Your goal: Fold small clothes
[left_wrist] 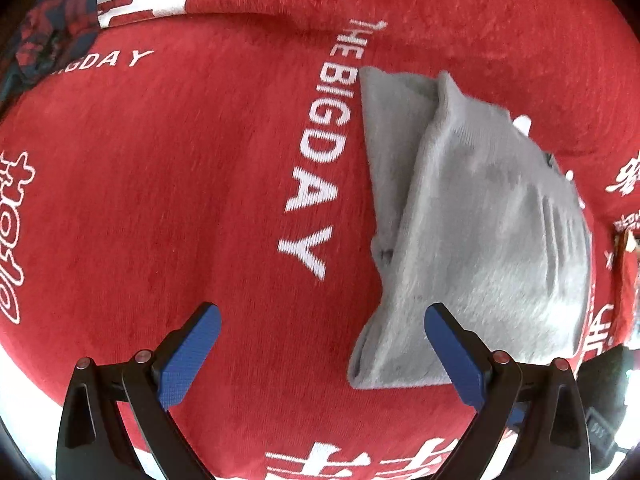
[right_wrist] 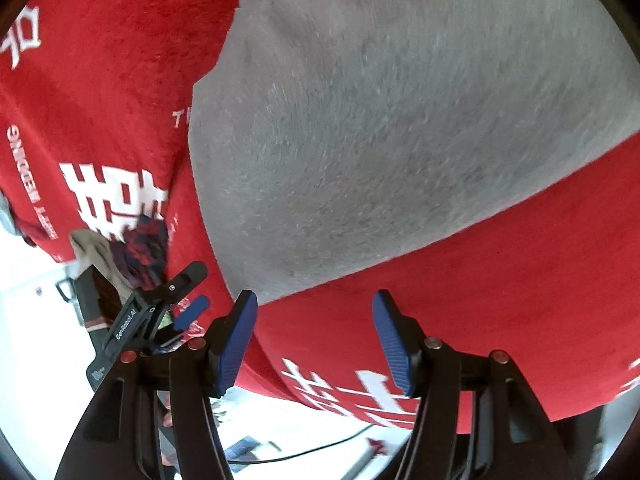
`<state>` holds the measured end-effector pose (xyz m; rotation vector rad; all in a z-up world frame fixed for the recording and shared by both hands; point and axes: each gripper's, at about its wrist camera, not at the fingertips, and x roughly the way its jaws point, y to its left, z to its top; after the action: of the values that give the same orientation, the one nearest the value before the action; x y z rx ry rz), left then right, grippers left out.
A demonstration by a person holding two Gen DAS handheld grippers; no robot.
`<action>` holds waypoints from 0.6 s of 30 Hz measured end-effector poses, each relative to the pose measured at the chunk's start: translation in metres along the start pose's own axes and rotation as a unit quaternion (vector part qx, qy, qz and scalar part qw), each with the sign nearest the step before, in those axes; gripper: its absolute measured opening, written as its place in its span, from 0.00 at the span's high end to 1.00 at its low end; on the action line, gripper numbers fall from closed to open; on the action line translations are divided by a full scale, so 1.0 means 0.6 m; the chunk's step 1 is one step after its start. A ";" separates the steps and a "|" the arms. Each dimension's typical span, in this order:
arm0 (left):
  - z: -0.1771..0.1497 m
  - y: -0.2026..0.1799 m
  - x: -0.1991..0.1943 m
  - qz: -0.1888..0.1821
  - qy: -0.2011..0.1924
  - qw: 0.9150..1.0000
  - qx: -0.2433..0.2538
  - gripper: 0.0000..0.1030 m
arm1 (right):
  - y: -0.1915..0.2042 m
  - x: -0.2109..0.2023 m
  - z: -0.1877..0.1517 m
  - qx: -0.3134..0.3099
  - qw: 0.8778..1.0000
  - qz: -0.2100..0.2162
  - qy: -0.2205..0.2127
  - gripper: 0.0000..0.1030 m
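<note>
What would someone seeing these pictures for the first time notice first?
The bright red cloth with white lettering, which covers the whole surface. Next, the grey garment lying partly folded on it, right of the words THE BIG DAY in the left wrist view and filling the upper right wrist view. Both the left gripper and the right gripper are open with blue pads, holding nothing, and a dark plaid garment sits far left.

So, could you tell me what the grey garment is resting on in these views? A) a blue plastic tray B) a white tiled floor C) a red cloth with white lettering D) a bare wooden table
C: the grey garment lies partly folded on the red cloth, whose white print reads THE BIGDAY beside it; both the left gripper and the right gripper are open and hold nothing.
</note>
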<state>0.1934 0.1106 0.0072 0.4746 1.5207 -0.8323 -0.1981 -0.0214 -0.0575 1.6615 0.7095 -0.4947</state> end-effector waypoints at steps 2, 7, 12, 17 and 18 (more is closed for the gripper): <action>0.007 0.001 0.001 -0.010 -0.003 1.000 -0.003 0.01 | 0.003 0.011 -0.003 0.010 1.000 0.018 -0.004 0.38; 0.023 -0.003 0.006 -0.019 -0.006 1.000 -0.006 0.01 | 0.019 0.039 0.000 0.016 0.999 0.040 -0.002 0.37; 0.030 -0.018 0.014 0.018 -0.007 0.999 0.028 0.01 | 0.058 0.046 0.002 -0.040 0.999 0.027 0.011 0.37; 0.034 -0.027 0.008 0.046 -0.034 0.997 0.043 0.01 | 0.047 0.052 0.007 -0.024 0.999 0.020 0.017 0.37; 0.035 -0.026 0.006 0.045 -0.038 0.997 0.041 0.01 | 0.043 0.052 0.007 -0.020 0.999 0.020 0.017 0.37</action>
<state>0.1957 0.0841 0.0078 0.5621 1.3895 -0.8348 -0.1573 -0.0226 -0.0606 1.6469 0.7055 -0.4235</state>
